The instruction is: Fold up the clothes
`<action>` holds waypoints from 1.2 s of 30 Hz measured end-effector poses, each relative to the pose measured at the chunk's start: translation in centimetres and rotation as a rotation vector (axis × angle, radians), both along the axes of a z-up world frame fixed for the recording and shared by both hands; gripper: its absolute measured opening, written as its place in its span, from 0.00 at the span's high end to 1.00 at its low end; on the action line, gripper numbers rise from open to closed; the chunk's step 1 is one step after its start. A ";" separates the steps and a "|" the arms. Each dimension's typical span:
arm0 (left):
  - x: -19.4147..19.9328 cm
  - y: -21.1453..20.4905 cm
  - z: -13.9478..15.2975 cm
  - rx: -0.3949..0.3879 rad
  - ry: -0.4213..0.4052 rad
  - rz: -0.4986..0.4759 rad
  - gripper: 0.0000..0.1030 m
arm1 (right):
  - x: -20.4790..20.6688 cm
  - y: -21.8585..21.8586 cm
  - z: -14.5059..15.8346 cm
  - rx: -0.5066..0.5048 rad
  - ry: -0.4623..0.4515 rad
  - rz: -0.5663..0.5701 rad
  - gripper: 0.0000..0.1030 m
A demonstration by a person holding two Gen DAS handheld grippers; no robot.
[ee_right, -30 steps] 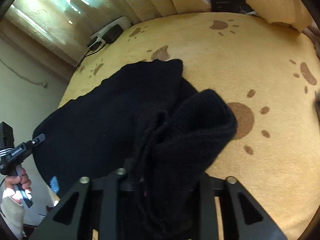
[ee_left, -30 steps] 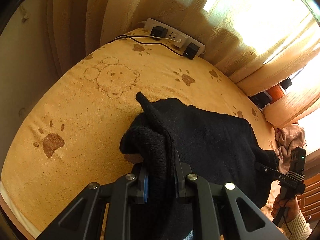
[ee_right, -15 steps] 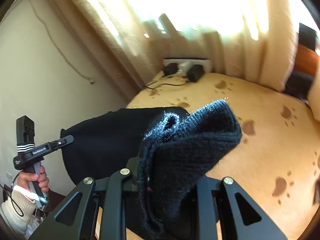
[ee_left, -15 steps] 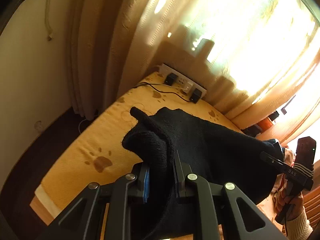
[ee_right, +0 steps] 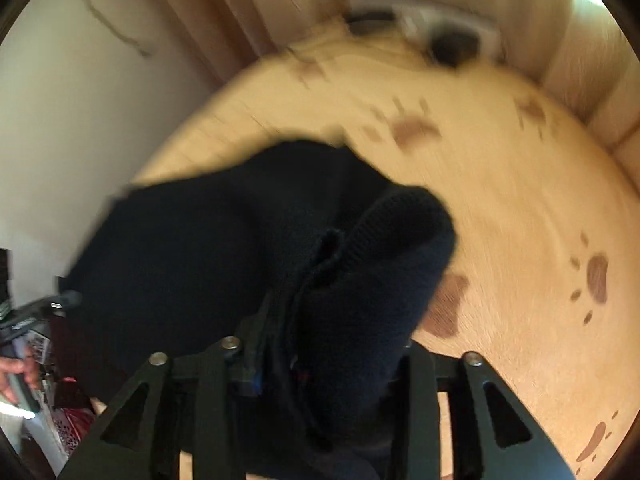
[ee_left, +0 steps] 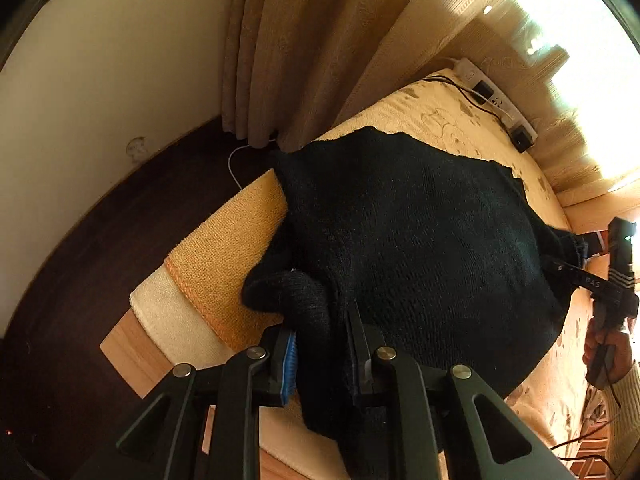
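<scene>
A black knitted sweater (ee_left: 420,240) is stretched in the air between both grippers, over a bed with a yellow paw-print blanket (ee_left: 224,248). My left gripper (ee_left: 322,344) is shut on a bunched edge of the sweater, near the bed's front left corner. In the right wrist view, my right gripper (ee_right: 332,360) is shut on another thick fold of the sweater (ee_right: 224,248), above the blanket (ee_right: 520,220). That view is motion-blurred. Each view shows the other gripper at its edge: the right one (ee_left: 576,276), the left one (ee_right: 60,300), each held by a hand.
A white power strip (ee_left: 496,100) with black plugs lies at the bed's far end, under beige curtains (ee_left: 320,40). Dark floor (ee_left: 80,280) and a cream wall lie left of the bed. A wooden bed frame (ee_left: 128,364) shows at the corner.
Both grippers lifted the sweater off the blanket and carried it toward the bed's left front corner; the left view now looks over the bed edge and floor. Both stayed shut on the sweater.
</scene>
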State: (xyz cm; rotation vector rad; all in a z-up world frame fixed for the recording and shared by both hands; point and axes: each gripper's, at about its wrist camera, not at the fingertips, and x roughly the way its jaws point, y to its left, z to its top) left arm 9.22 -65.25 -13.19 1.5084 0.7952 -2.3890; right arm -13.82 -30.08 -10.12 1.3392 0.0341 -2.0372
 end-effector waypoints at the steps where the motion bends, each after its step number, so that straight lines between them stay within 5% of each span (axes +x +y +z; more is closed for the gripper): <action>1: 0.0 -0.2 0.1 0.007 0.011 -0.015 0.76 | -0.6 0.3 -0.8 0.016 -0.012 -0.028 0.43; 3: 0.1 -0.8 0.3 0.020 0.030 -0.044 0.70 | -1.7 1.0 -2.4 0.048 -0.037 -0.085 0.17; 5: -0.1 -1.5 0.3 0.030 0.023 -0.067 0.57 | -2.8 1.7 -4.0 0.080 -0.061 -0.142 0.16; 9: 0.5 -2.5 1.4 0.012 0.028 -0.051 0.55 | -3.1 2.8 -1.1 0.085 0.048 -0.205 0.16; 13: 0.5 -2.6 3.8 -0.115 0.059 -0.054 0.51 | -4.2 1.3 1.4 -0.034 0.061 -0.154 0.16; 16: -0.2 -2.3 5.2 -0.108 0.122 -0.062 0.51 | -6.0 -1.6 0.7 -0.053 0.021 -0.089 0.18; 20: -2.2 -0.5 5.2 -0.025 0.186 -0.112 0.46 | -7.6 -5.4 -1.7 0.007 -0.043 -0.035 0.38; 25: -5.3 4.2 2.1 0.006 0.165 -0.247 0.46 | -8.0 -8.0 -4.5 0.091 -0.054 -0.004 0.56; 28: -6.8 5.9 0.1 0.017 0.132 -0.276 0.45 | -7.5 -9.7 -4.8 0.136 0.000 0.061 0.87; 36: -7.4 6.5 -1.6 0.015 0.122 -0.264 0.45 | -6.7 -9.9 -0.5 0.178 0.242 0.067 0.92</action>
